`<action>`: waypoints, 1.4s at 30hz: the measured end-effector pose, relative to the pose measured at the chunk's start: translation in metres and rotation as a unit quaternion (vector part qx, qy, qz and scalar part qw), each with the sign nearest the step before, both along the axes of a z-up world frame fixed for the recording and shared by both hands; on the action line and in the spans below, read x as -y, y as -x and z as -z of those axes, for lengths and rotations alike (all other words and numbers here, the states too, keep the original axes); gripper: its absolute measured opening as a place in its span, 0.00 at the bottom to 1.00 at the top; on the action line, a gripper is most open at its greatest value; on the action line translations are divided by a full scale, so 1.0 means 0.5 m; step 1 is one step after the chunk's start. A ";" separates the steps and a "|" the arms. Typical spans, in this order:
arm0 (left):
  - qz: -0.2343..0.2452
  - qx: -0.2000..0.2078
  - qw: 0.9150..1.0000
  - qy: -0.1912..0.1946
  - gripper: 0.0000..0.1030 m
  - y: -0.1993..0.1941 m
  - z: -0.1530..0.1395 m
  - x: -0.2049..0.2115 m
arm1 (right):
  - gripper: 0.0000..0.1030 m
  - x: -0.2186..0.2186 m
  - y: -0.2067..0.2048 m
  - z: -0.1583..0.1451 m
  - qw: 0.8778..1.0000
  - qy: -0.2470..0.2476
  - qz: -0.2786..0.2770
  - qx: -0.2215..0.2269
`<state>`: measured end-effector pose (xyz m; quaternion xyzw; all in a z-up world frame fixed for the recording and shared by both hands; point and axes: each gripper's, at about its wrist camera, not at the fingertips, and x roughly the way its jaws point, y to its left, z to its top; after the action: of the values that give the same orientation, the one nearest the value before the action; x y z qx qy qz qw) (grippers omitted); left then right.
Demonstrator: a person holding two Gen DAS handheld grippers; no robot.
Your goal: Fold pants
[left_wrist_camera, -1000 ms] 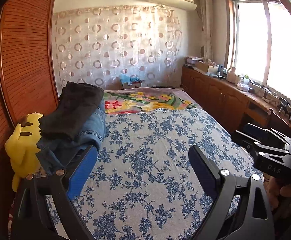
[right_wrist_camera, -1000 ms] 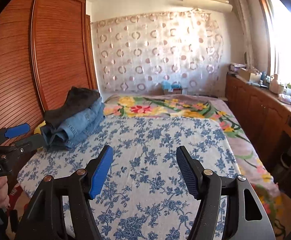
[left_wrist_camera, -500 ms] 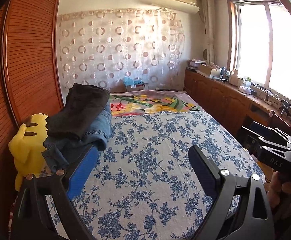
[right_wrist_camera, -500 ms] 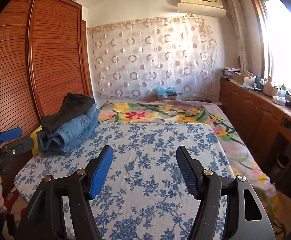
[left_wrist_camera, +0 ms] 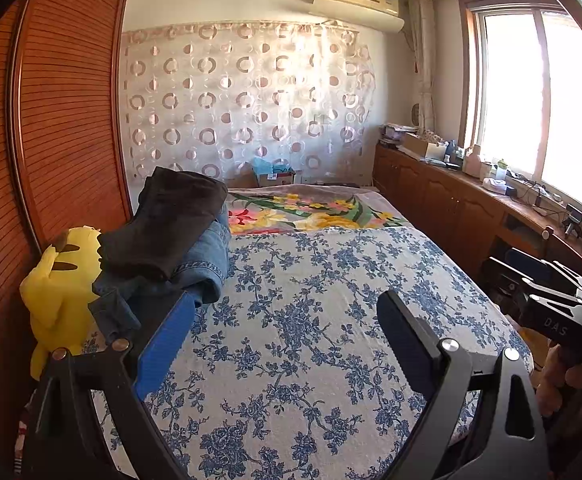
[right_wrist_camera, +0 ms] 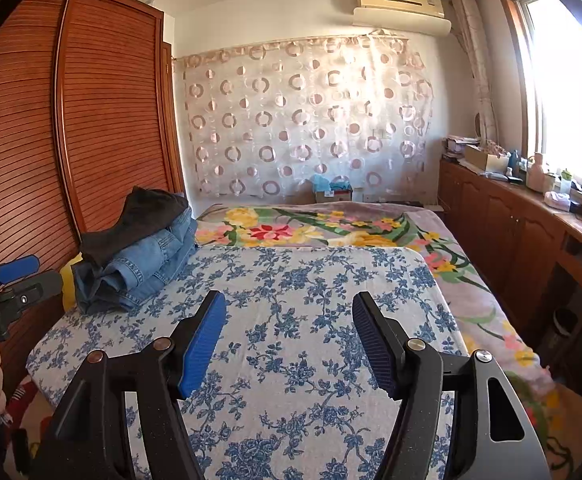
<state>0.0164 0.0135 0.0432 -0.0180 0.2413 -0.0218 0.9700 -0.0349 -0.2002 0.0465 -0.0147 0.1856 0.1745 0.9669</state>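
Note:
A pile of folded pants lies at the left side of the bed: dark pants (left_wrist_camera: 167, 224) on top of blue jeans (left_wrist_camera: 207, 258). The pile also shows in the right wrist view, dark pants (right_wrist_camera: 139, 220) over jeans (right_wrist_camera: 147, 264). My left gripper (left_wrist_camera: 287, 336) is open and empty, held above the blue-flowered bedspread (left_wrist_camera: 311, 320) to the right of the pile. My right gripper (right_wrist_camera: 289, 344) is open and empty above the bedspread (right_wrist_camera: 303, 280) near its front. Each gripper shows at the edge of the other's view.
A yellow plush toy (left_wrist_camera: 57, 292) sits beside the pile against the wooden wardrobe (left_wrist_camera: 51, 120). A flowered blanket (right_wrist_camera: 331, 228) covers the far bed end. Low wooden cabinets (right_wrist_camera: 511, 232) with clutter run along the right under the window.
Both grippers have pulled back and risen a little, so the bed and pile sit lower and farther in view. Both stay open and empty.

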 end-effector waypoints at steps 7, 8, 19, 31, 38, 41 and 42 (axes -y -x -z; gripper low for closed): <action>-0.001 0.000 1.000 0.000 0.90 0.000 0.000 0.000 | 0.66 0.005 0.000 0.000 1.000 -0.001 -0.001 0.001; -0.001 0.001 1.000 0.000 0.90 0.000 0.000 0.000 | 0.66 0.005 0.000 0.000 1.000 -0.001 -0.001 0.001; -0.002 0.001 1.000 -0.001 0.90 0.000 0.001 0.001 | 0.66 0.008 -0.004 0.003 1.000 0.000 -0.005 0.001; -0.001 0.003 1.000 -0.003 0.90 0.001 0.001 -0.003 | 0.66 0.013 -0.004 0.003 1.000 0.000 -0.006 0.003; -0.001 0.003 1.000 -0.003 0.90 0.002 0.001 -0.002 | 0.66 0.013 -0.004 0.002 1.000 0.001 -0.006 0.004; -0.001 0.003 1.000 -0.003 0.90 0.002 0.001 -0.001 | 0.66 0.014 -0.003 0.002 1.000 0.001 -0.007 0.004; -0.001 0.004 1.000 -0.003 0.90 0.002 0.001 -0.001 | 0.66 0.013 -0.003 0.002 1.000 0.001 -0.007 0.003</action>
<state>0.0155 0.0141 0.0425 -0.0150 0.2377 -0.0200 0.9710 -0.0335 -0.2069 0.0453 -0.0175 0.1823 0.1809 0.9663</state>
